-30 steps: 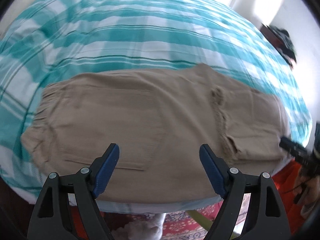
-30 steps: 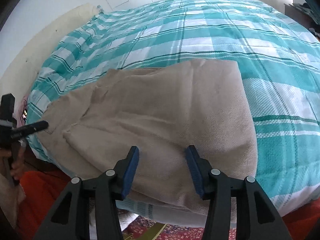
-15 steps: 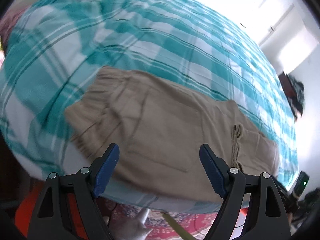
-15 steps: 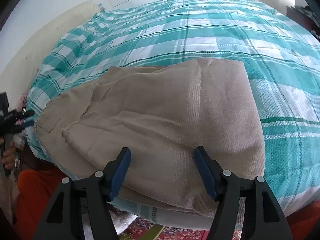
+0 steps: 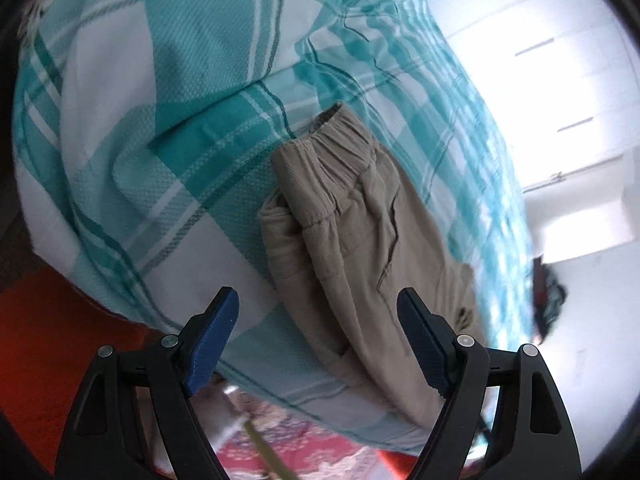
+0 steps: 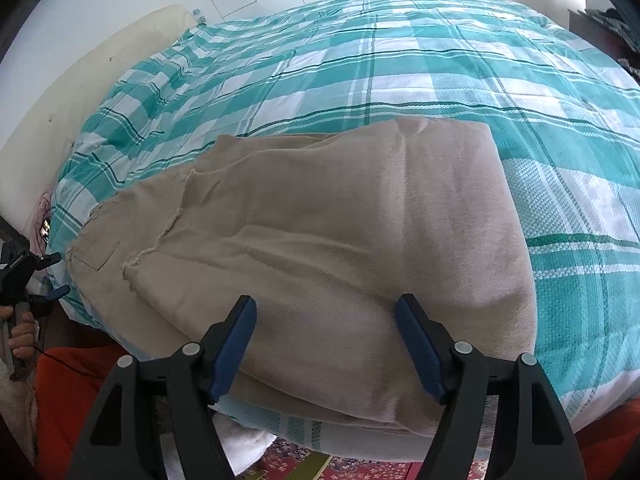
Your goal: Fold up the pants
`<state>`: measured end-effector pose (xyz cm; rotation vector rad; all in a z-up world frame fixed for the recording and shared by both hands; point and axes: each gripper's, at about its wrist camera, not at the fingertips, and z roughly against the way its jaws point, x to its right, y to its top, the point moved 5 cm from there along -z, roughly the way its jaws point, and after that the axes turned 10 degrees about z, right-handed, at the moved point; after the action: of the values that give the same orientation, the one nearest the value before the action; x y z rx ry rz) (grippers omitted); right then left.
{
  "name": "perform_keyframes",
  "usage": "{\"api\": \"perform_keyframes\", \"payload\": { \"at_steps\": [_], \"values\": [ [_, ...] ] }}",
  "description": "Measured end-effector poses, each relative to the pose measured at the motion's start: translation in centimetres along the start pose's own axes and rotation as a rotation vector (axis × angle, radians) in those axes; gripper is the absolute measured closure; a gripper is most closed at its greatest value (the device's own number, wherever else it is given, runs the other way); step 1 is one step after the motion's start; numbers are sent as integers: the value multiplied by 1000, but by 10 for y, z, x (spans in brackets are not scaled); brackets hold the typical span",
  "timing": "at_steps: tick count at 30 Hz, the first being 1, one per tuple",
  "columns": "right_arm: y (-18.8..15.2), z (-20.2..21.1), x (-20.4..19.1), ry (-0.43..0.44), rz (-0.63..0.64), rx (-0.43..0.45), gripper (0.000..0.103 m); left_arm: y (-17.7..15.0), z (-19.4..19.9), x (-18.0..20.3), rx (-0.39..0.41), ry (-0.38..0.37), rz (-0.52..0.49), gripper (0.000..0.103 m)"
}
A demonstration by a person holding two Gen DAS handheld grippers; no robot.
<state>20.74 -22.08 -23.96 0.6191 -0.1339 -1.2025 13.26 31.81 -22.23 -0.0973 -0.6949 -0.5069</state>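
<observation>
Both claws, the left gripper point(image 5: 318, 336) and right gripper point(image 6: 326, 340), hover wide open and empty, the right having just opened, over the beige pants point(image 6: 320, 232), which lie folded on the checked bed point(image 6: 440, 80), maybe one fold left.

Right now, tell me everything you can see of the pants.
The pants are beige woven cloth, folded into a flat oblong along the near edge of the checked bedspread. The left wrist view shows a gathered elastic waistband and a pocket slit; the right wrist view shows a frayed hem edge lying over a lower layer and a smooth rounded fold at the far end. Only the bedspread touches them; both grippers hover over them with open jaws.
</observation>
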Motion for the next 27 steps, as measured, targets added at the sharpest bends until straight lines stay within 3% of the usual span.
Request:
{"api": "perform_keyframes", "payload": {
  "at_steps": [3,5,7,8,9,10,11,15,20,22,27],
  "values": [
    [1,-1,-2,-13,13,-6,27,2,-9,-2,-2,-38,30,22],
    [1,-1,-1,-10,9,-5,27,5,-21,-3,-13,-6,25,22],
    [2,-2,-1,-11,9,-5,27,6,-27,1,-12,-27,38,24],
    [2,-2,-2,-14,13,-7,27,6,-26,5,-6,-47,34,42],
    [2,-2,-3,-18,20,-8,27,5,-25,10,0,-58,19,68],
    [2,-2,-3,-20,25,-9,27,3,-22,14,18,-45,4,83],
    [2,-2,-4,-20,30,-8,27,3,-20,15,24,-55,1,90],
    [1,-2,-2,-10,32,-5,27,1,-10,11,32,-91,32,92],
    [0,-1,-1,2,42,-2,26,-2,-11,10,57,-34,45,92],
    [-1,0,-2,6,50,8,26,-9,4,40,99,-4,-53,93],
    [-5,9,1,55,23,41,26,-55,34,154,178,41,-424,93]
  ]
}}
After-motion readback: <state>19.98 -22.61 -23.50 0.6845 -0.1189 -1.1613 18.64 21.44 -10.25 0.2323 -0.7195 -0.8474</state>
